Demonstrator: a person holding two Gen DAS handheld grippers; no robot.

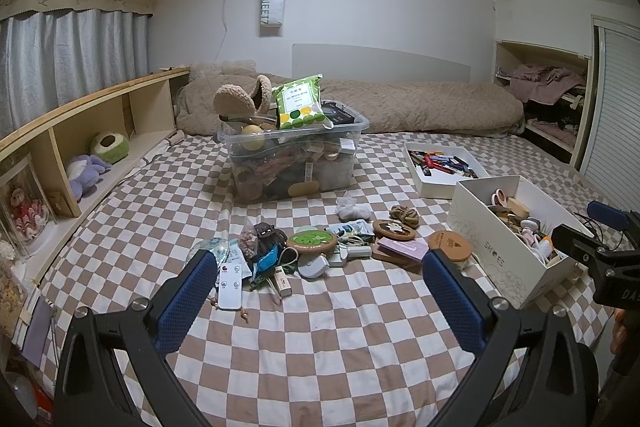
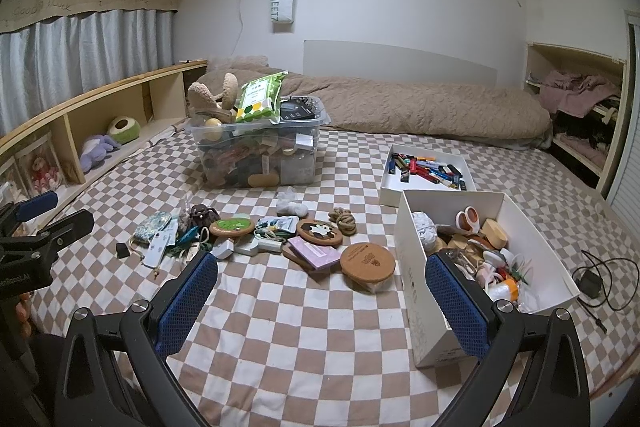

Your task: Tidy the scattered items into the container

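Scattered items lie in a row on the checkered bed: a white remote [image 1: 230,285], a green cork coaster [image 1: 311,239], a panda coaster [image 2: 319,232], a plain cork coaster [image 2: 367,261], a pink box [image 2: 313,251], a rope knot [image 2: 343,219] and a white cloth [image 1: 351,207]. A white shoe box [image 2: 412,263] at the right holds several small things. My left gripper [image 1: 316,297] is open and empty, hovering just before the pile. My right gripper [image 2: 320,303] is open and empty, between the pile and the shoe box.
A clear bin [image 1: 294,157] piled full stands behind the pile. A white tray of pens [image 2: 426,171] sits behind the shoe box. A wooden shelf [image 1: 80,131] with plush toys runs along the left. A charger and cable [image 2: 596,283] lie at the right.
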